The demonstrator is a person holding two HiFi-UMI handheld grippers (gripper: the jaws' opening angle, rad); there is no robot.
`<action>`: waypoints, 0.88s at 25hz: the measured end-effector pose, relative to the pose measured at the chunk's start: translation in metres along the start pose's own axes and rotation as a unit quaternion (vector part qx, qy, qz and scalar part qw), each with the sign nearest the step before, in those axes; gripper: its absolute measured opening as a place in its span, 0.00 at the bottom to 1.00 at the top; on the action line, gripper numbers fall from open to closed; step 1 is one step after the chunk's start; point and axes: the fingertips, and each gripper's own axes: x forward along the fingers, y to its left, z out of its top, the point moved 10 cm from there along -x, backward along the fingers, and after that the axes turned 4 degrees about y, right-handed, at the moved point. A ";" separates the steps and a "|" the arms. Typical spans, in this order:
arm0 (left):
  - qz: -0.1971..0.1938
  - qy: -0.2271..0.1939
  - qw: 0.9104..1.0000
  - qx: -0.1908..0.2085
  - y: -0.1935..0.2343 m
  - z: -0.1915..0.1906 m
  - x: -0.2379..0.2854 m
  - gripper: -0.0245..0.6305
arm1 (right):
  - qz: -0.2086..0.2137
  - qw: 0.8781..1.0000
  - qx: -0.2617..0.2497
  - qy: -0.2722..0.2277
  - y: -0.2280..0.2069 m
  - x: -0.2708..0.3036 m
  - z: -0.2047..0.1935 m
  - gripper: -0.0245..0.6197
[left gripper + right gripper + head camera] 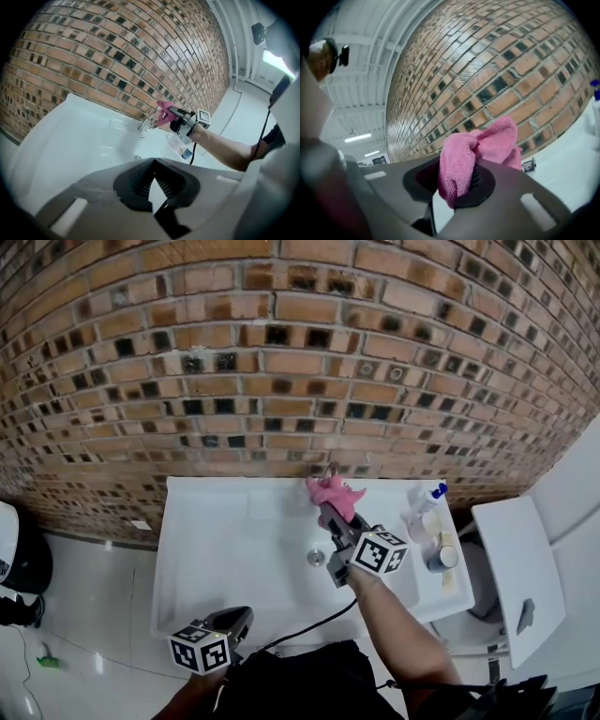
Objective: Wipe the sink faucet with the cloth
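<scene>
Right now, at the white sink, you are resting your left gripper near the front rim, jaws together on nothing, while your right gripper is pinching the pink cloth onto the faucet, so wiping seems under way, calling next for firm strokes along the spout.

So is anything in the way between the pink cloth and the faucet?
Nothing visible is. The right gripper holds the pink cloth right at the faucet, above the sink.
</scene>
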 end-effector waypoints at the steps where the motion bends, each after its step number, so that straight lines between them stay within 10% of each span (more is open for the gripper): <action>1: -0.002 0.003 1.000 0.003 0.000 -0.001 0.000 0.04 | 0.006 1.000 0.027 -0.007 -0.002 -0.001 0.000 0.12; 8: 0.006 -0.023 1.000 0.009 -0.010 0.001 -0.011 0.04 | 0.002 0.989 0.146 0.012 -0.026 -0.022 -0.024 0.12; 15: 0.027 -0.030 0.999 -0.008 -0.026 -0.017 -0.012 0.04 | -0.007 0.983 0.158 0.088 -0.040 -0.054 -0.036 0.12; 22: 0.004 -0.033 0.999 -0.027 -0.058 -0.023 0.018 0.04 | -0.005 0.978 0.205 0.041 -0.028 -0.144 -0.039 0.12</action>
